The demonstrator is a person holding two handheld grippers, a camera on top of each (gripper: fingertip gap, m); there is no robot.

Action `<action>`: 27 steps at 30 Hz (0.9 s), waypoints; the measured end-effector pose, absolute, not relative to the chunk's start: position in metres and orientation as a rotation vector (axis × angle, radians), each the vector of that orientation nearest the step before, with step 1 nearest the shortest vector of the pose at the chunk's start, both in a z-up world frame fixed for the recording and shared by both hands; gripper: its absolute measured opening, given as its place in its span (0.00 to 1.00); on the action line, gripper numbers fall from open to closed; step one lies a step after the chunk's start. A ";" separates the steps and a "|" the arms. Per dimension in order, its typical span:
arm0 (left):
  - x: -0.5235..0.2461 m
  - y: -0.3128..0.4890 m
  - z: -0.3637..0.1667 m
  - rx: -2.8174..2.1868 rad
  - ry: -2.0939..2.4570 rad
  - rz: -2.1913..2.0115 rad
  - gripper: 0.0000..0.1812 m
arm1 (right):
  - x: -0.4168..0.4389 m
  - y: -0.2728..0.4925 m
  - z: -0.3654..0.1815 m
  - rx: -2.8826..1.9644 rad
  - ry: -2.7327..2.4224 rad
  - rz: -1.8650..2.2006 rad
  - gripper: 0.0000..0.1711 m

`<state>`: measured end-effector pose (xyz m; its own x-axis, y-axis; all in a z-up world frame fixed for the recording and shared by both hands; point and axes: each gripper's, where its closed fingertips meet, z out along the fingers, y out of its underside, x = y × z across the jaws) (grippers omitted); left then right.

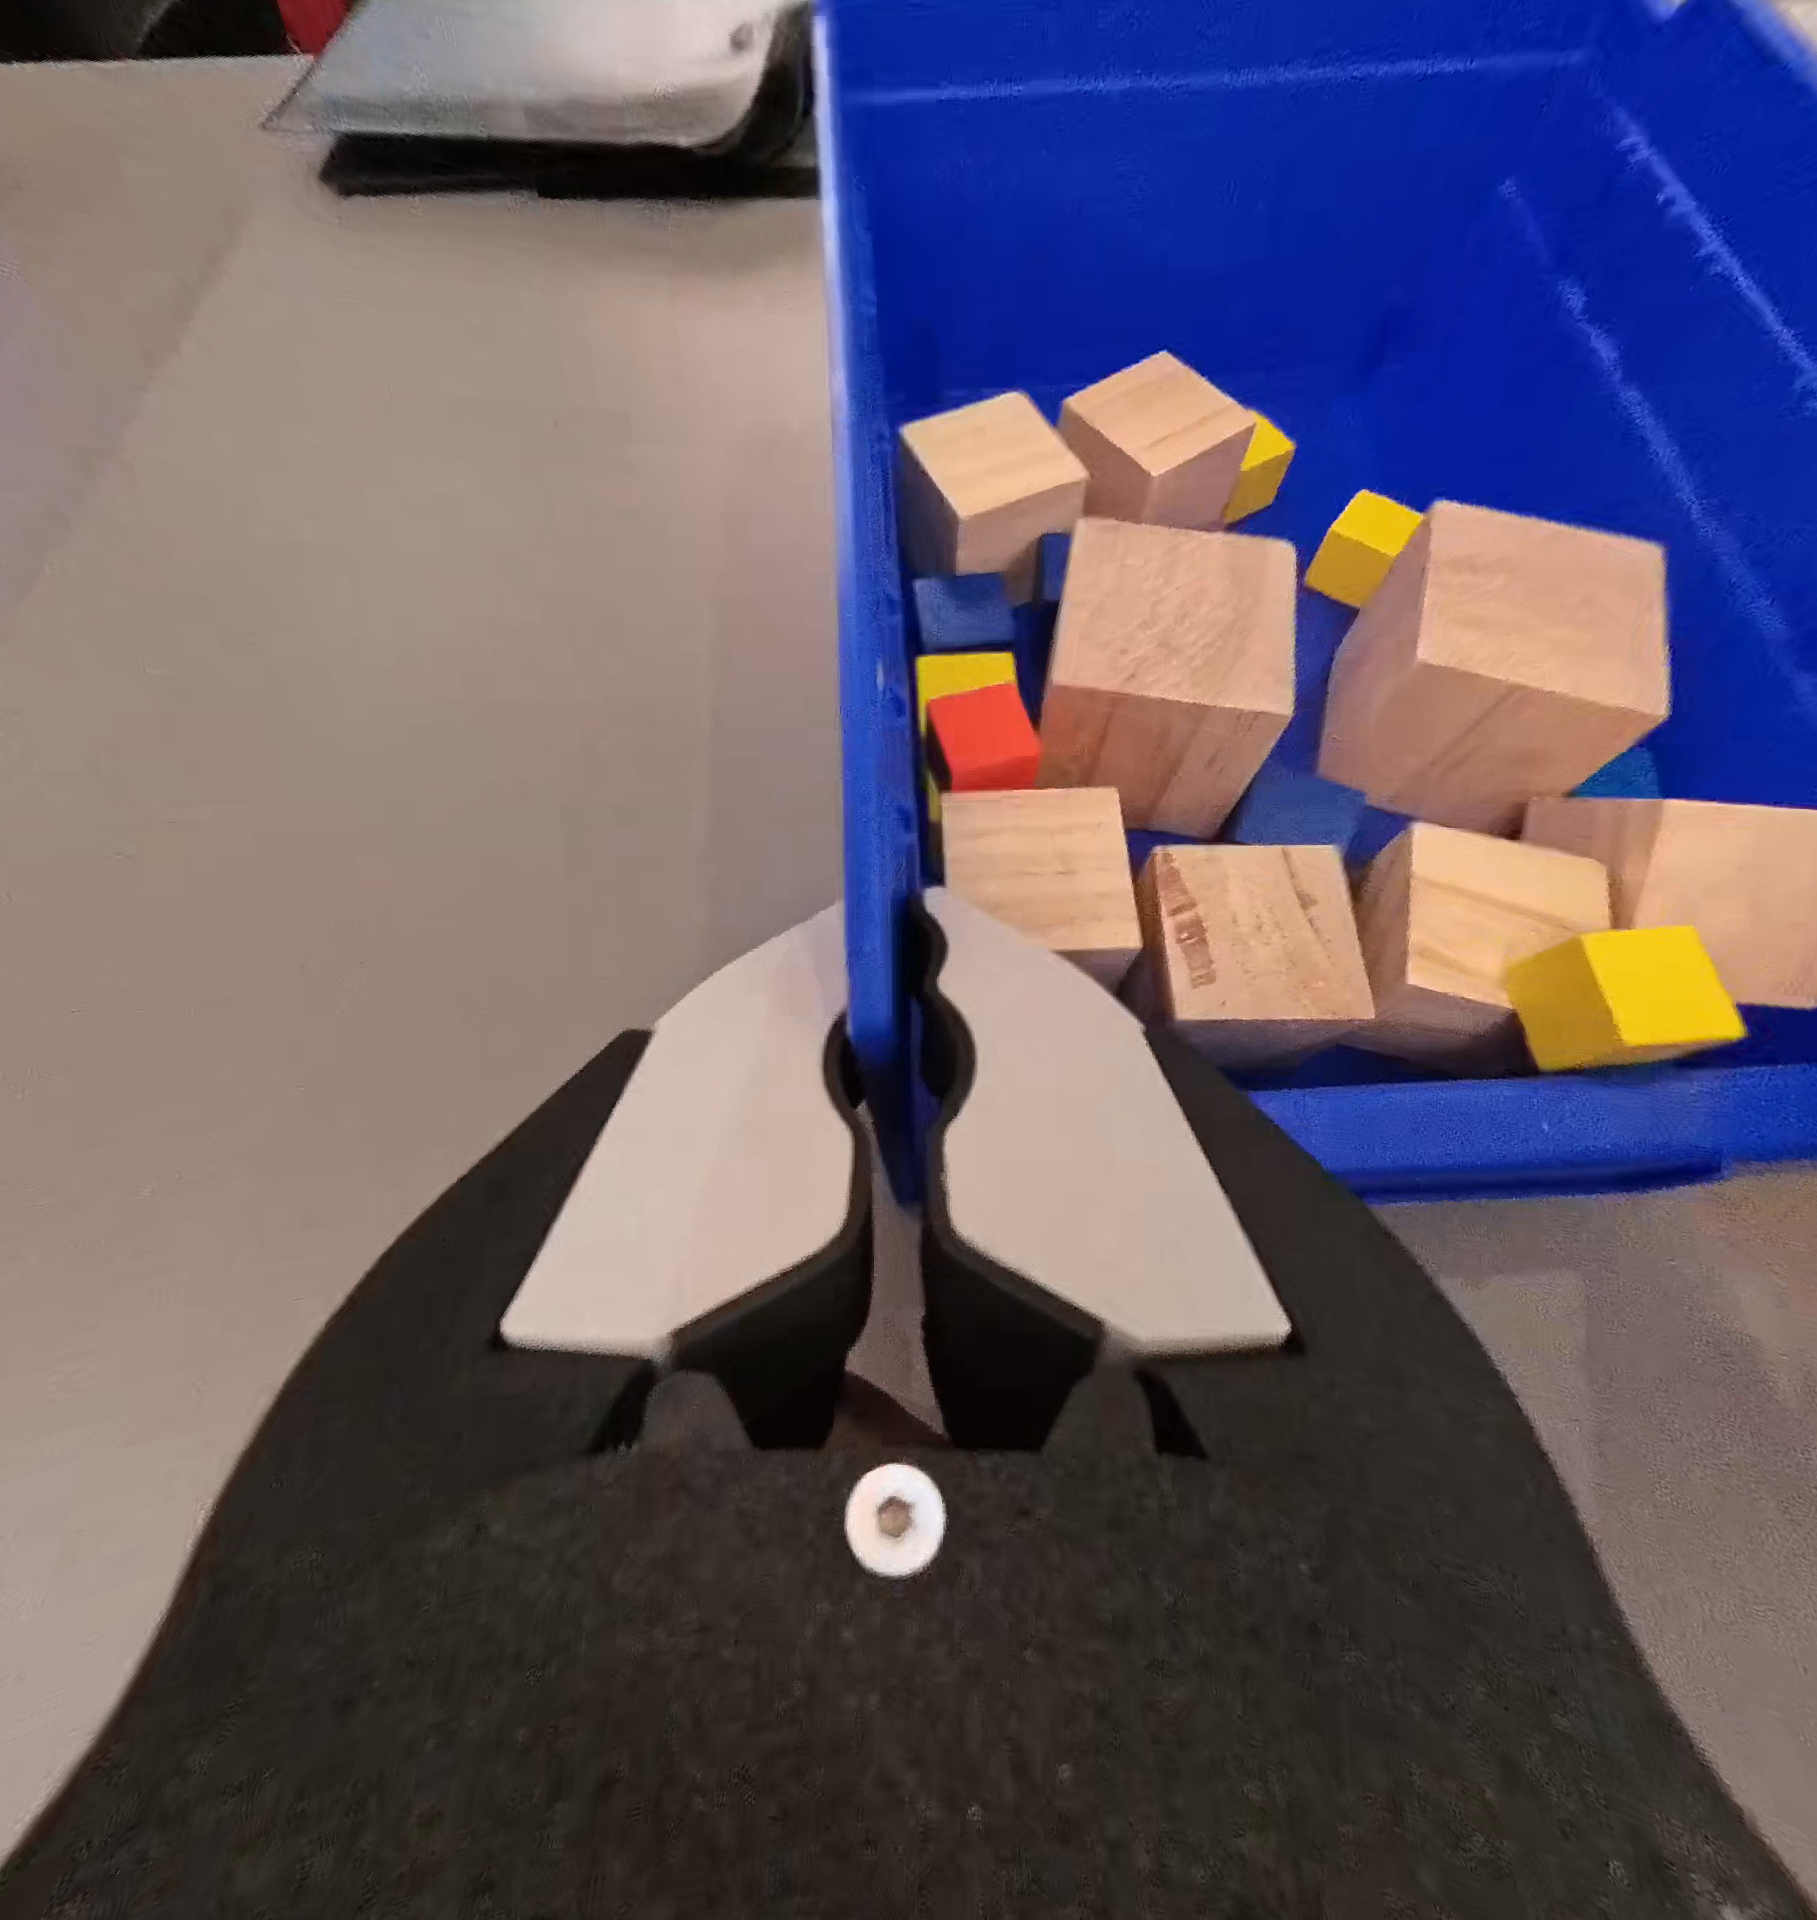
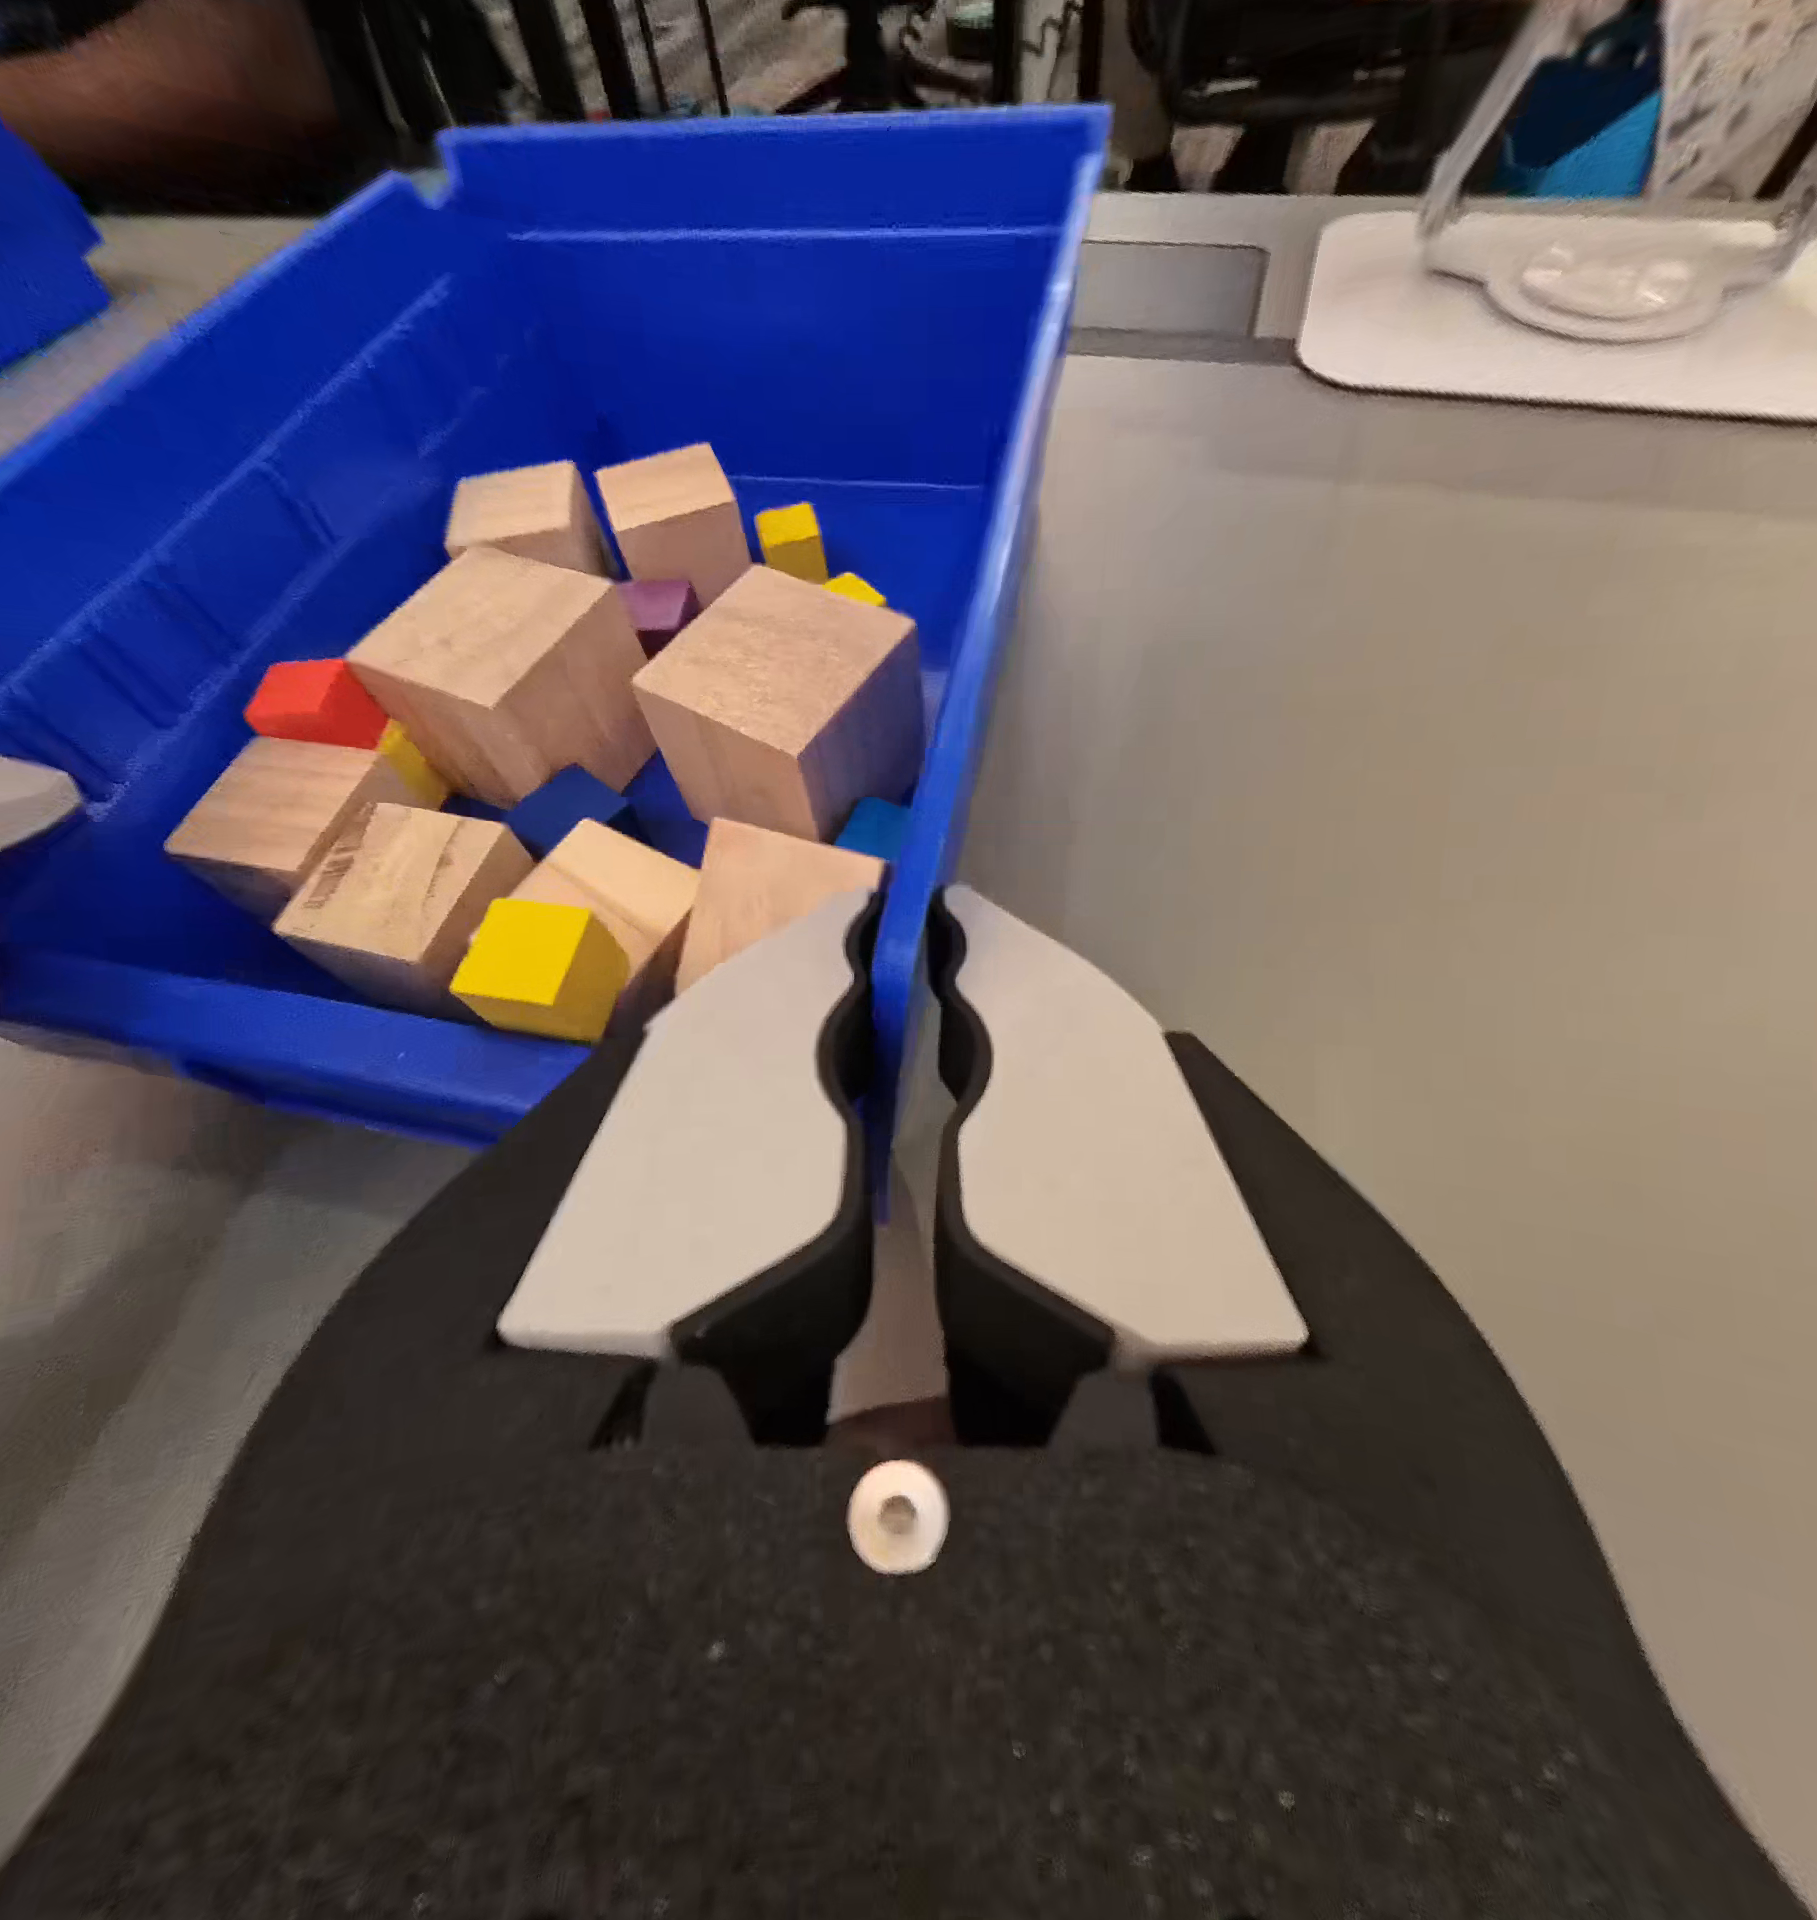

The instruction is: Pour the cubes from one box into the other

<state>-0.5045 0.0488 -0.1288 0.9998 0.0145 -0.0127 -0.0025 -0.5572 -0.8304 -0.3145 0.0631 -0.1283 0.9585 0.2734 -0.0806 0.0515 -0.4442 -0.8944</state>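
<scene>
At the near edge of each wrist view, a gripper pinches a side wall of the blue plastic box point(image 2: 738, 312). The left gripper point(image 1: 888, 935) has its grey fingers point(image 1: 717, 1132) closed almost fully on the box's left wall, one inside and one outside. The right gripper point(image 2: 909, 914) clamps the right wall the same way. The box sits at a slant over the grey tabletop point(image 2: 1403, 779); whether its base touches, I cannot tell.

Inside it, the cubes point(image 2: 509, 665) lie heaped toward the low front lip: large plain wooden ones mixed with small painted ones in yellow, red, blue and purple.

Both grips are thin pinches on slick plastic, so the loaded box could slip or twist as it tips. A fast tilt could send the heavy wooden cubes out in a rush, past the target. Small cubes may bounce away.

Farther left, a corner of a second blue box point(image 2: 10, 239) shows, near the first.
</scene>
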 end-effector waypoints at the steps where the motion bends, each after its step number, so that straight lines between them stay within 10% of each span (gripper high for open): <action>1: -0.504 0.050 -0.129 -2.126 -0.024 -0.041 0.01 | -0.314 0.063 -0.128 -2.020 -0.237 0.228 0.04; 13: -0.506 -0.018 -0.042 -1.863 -0.310 -0.352 0.21 | -0.156 -0.015 -0.093 -2.001 -0.650 0.479 0.22; 27: -0.423 -0.059 -0.111 -1.978 -0.139 -0.201 0.22 | 0.177 -0.046 -0.066 -1.839 0.088 0.286 0.22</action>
<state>-0.4228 -0.0591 -0.1114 0.9788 0.0059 0.2047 0.1897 -0.4029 -0.8954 0.1771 -0.0457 -0.0660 0.9669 0.0869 -0.2399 -0.2066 -0.2851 -0.9360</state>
